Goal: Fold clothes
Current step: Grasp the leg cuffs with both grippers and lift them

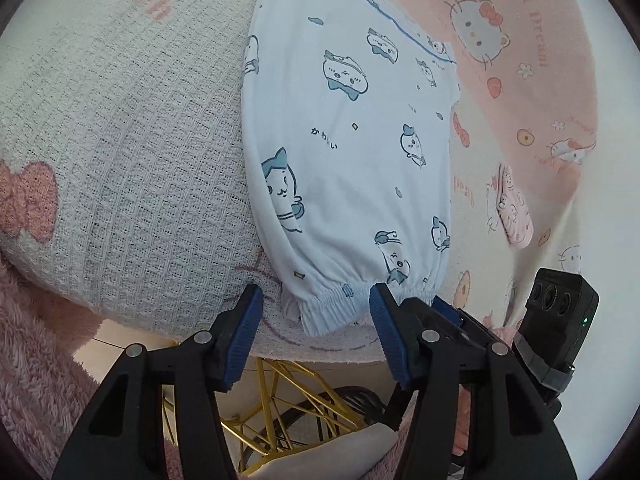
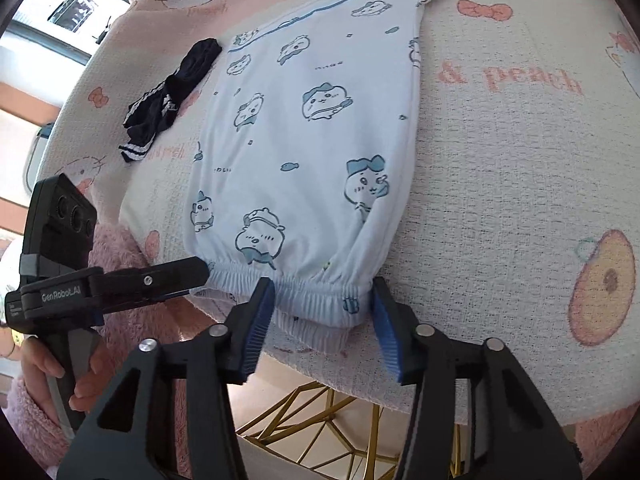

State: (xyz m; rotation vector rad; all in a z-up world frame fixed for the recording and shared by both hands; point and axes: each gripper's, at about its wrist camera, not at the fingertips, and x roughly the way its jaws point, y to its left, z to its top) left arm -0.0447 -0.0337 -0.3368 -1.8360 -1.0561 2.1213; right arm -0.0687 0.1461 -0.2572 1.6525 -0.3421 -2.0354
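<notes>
Garment: the pale blue cotton trousers with printed cartoon cats (image 1: 344,160) lie flat, folded along their length, on the desk covered by a cream and pink waffle blanket (image 1: 132,152). The elastic waistband (image 2: 308,300) is at the near edge of the desk.
Long axis: it runs from the waistband straight away from both grippers, toward the far side of the desk.
Left gripper (image 1: 316,304): its jaws are open, about half of their width, and hold nothing. Between them is the left part of the waistband, which hangs a little over the desk edge; the pads do not press on it.
Right gripper (image 2: 324,298): its jaws are open to a similar width and empty. They stand on each side of the right part of the waistband, just at the cloth, but I cannot see any squeeze.
Nearer hand: both are equally near and stand side by side on the same hem; in the right wrist view the left gripper is at the left corner.
Other item: a small dark navy garment with white stripes (image 2: 172,92) lies apart, on the left of the trousers.
Coming move, my judgement: both jaws must close on the waistband and carry it along the long axis to the far end, so the fold becomes 1 half.
</notes>
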